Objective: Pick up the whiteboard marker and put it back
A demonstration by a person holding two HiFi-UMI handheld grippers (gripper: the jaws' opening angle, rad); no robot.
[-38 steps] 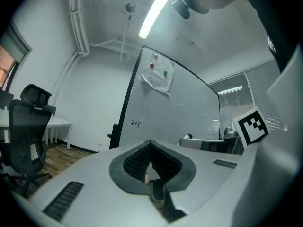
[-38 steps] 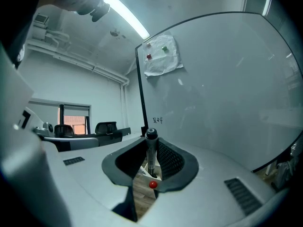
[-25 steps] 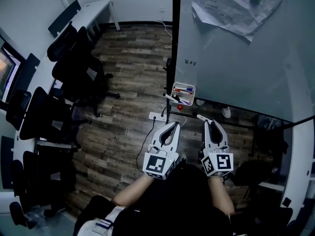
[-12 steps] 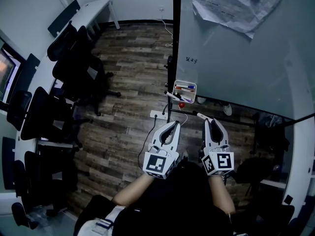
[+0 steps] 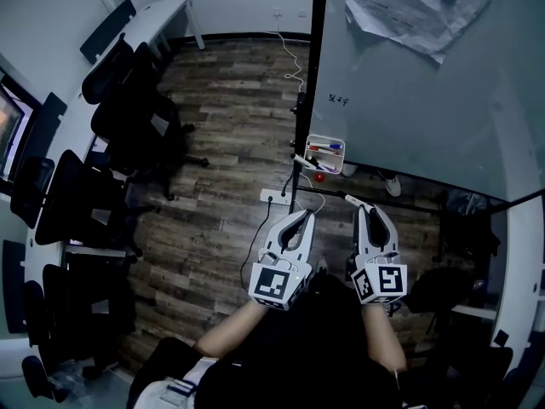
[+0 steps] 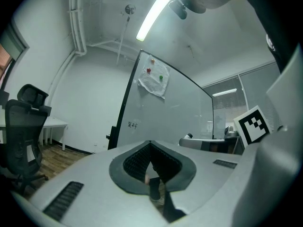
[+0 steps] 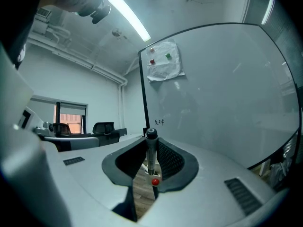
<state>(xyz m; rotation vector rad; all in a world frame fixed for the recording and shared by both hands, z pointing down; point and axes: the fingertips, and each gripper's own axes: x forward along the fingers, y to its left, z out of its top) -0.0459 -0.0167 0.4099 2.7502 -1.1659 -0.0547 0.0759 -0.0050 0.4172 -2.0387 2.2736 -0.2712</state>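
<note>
The whiteboard marker is held upright between the jaws of the right gripper, which are closed narrowly on its barrel, cap end outward. Against the views of a second ago hardly anything is altered: the grip is unchanged and only the scene is shifted slightly in the head view, so the marker is judged to be picked up but not yet returned. The left gripper is seen with its jaws together and nothing between them. Ahead, apart from the marker, a white marker tray is hung on the whiteboard; it is already occupied by other markers, one jutting out. The board's black frame post, a red magnet and a floor power strip are found nearby, office chairs well apart.
</note>
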